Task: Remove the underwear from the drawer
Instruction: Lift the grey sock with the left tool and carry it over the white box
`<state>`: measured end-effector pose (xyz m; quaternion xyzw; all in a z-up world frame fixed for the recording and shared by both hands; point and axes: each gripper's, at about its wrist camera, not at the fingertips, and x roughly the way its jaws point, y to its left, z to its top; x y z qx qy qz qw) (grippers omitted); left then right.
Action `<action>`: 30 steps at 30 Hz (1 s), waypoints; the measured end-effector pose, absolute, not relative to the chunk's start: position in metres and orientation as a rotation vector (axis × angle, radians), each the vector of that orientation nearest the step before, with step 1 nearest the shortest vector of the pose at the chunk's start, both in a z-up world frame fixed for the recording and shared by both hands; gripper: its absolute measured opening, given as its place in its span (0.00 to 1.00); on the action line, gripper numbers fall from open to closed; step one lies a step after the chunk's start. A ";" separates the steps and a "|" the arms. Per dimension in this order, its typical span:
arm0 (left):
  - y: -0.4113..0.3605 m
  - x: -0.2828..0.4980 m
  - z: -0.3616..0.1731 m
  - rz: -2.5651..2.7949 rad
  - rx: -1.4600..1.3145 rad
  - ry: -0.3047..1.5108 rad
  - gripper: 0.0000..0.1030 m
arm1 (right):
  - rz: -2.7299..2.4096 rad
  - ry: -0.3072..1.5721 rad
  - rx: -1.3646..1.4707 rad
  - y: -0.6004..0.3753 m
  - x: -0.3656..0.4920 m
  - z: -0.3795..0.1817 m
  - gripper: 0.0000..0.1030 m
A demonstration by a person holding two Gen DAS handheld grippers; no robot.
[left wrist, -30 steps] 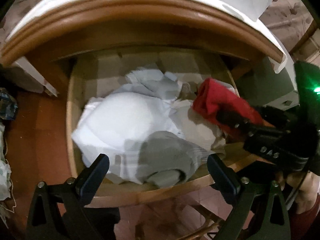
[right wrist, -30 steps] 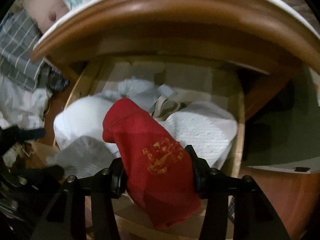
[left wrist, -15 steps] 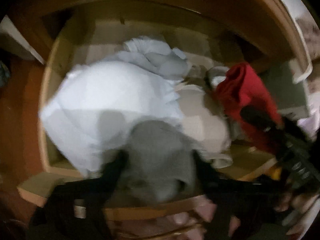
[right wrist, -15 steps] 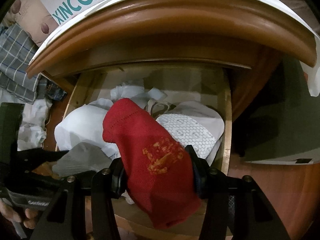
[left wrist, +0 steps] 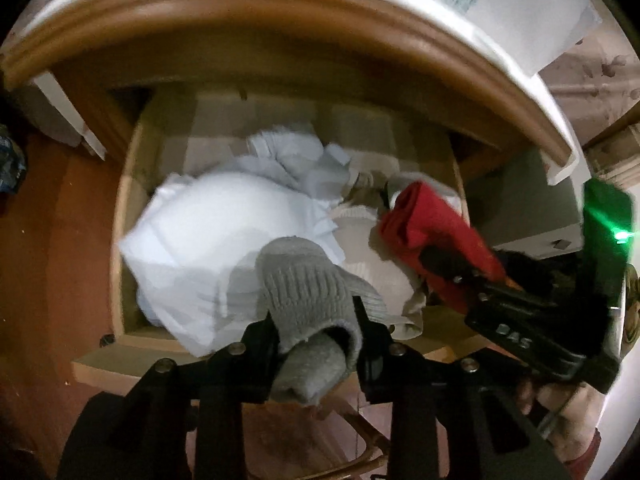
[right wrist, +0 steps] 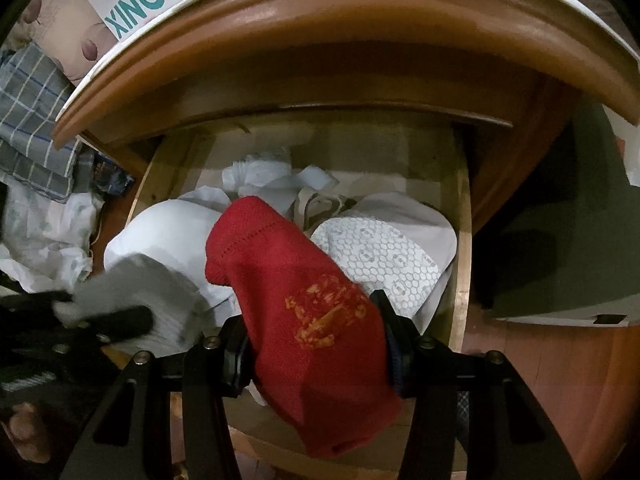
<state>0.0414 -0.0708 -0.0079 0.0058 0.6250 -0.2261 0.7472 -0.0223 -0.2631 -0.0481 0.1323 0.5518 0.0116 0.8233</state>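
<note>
Red point(right wrist: 304, 292) and grey garments point(left wrist: 308, 292), gripped

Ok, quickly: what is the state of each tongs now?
Left tongs: closing on the grey sock.
Right tongs: shut on the red garment.

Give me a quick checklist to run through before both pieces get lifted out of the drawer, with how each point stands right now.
1. Right gripper shut on the red garment: ok.
2. Left gripper around the grey knit piece: ok; jaws closing, fabric between them.
3. Grey knit piece free of the white clothes beneath: cannot tell.
4. Drawer pulled open enough: ok.
5. Red garment clear of the drawer's front edge: cannot tell; it hangs over it.
6. The two grippers apart from each other: ok.
</note>
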 end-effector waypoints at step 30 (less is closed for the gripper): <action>-0.035 0.106 0.230 -0.426 0.153 0.757 0.30 | -0.126 1.145 0.168 -0.241 -0.043 -0.068 0.47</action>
